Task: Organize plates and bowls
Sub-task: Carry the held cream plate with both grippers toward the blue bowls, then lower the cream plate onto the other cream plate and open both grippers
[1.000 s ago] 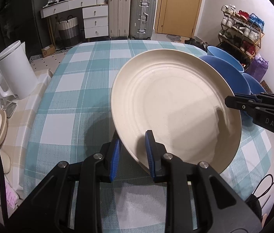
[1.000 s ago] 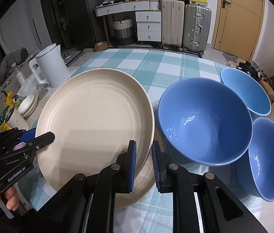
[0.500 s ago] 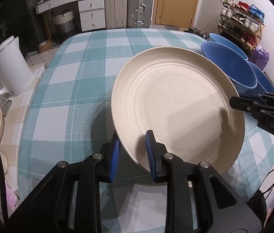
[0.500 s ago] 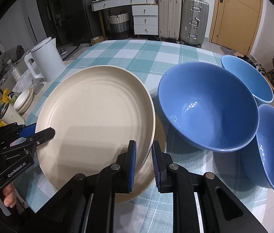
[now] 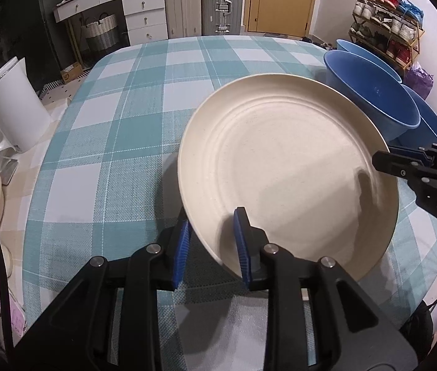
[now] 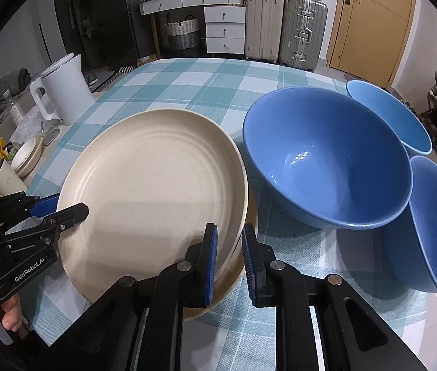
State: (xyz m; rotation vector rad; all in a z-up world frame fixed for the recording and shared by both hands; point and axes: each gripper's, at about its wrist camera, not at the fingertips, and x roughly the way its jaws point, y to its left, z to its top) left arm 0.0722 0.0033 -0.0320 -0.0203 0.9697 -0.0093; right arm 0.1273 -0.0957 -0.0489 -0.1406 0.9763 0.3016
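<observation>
Cream plate (image 6: 156, 185) was gripped by both tools: left tool (image 5: 210, 247) at its 9 o'clock rim, right tool (image 6: 229, 258) at 3. Uneven release risked knocking the blue bowl (image 6: 326, 160) just beside.

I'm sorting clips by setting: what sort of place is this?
Probably a lived-in home, not a lab: suitcases by a door, a loaded shoe rack, and a table with a checked cloth.
</observation>
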